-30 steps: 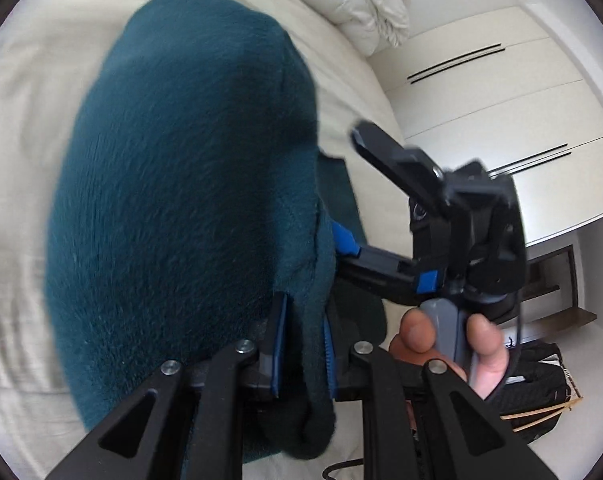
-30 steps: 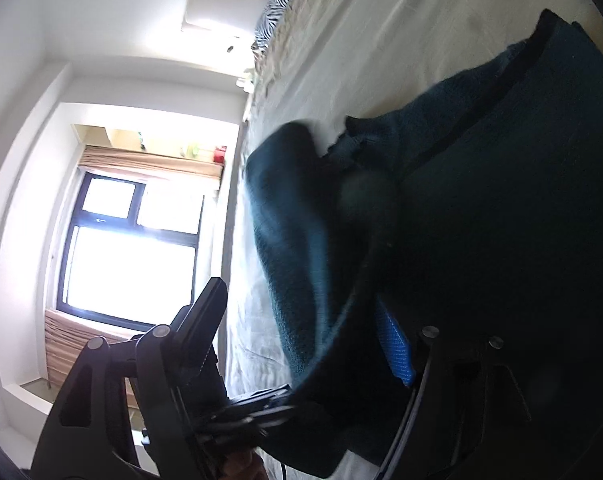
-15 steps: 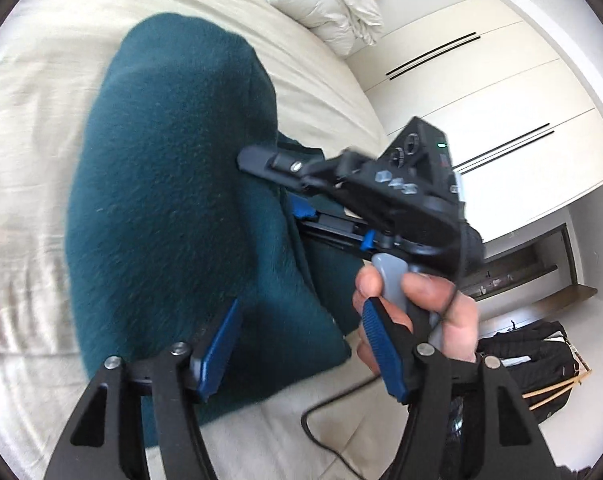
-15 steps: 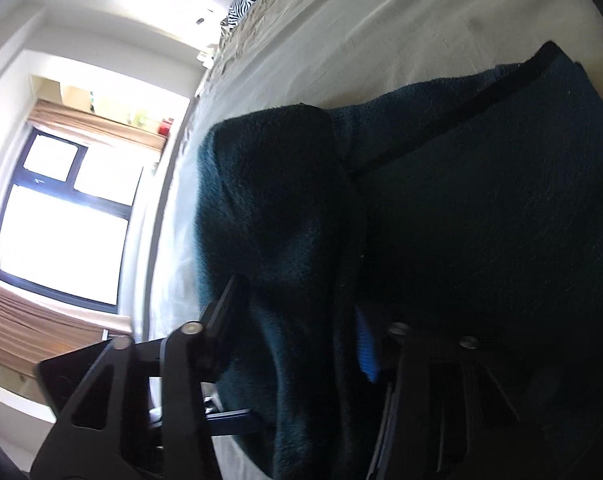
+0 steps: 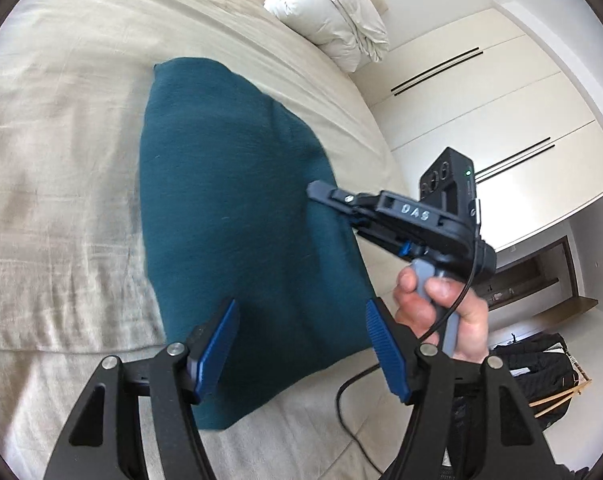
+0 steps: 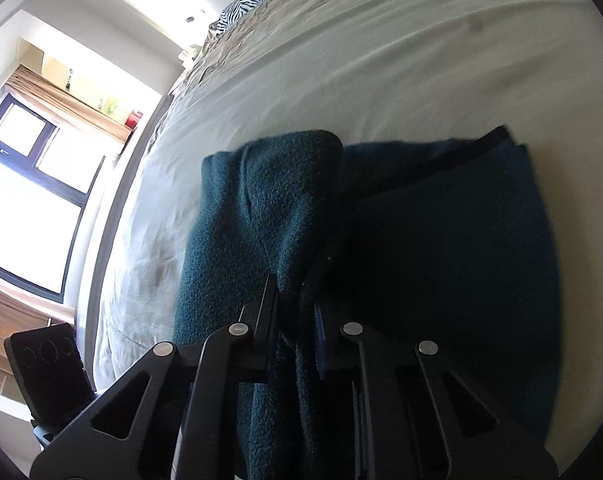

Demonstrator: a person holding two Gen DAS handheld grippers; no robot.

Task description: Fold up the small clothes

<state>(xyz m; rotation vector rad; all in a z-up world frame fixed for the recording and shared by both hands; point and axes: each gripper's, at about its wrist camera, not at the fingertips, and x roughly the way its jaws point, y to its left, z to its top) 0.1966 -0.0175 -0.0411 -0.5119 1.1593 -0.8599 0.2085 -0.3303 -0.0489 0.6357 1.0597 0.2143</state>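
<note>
**Folding the teal fleece: one gripper lets go, the other takes hold**

Lying on the beige bed (image 5: 61, 184), near its right edge, the teal fleece garment (image 5: 237, 216) looks soft, light and thick. I judge it will sag and bunch if lifted at one point, so a doubled edge or a corner is the better place to take it.

On the left, the left gripper (image 5: 299, 346) has its blue pads wide apart and slightly opening; they hang above the near edge of the fleece and nothing is pressed between them.

On the right, the right gripper (image 6: 295, 308) is closing, its jaws almost together on a raised fold of the fleece.
</note>
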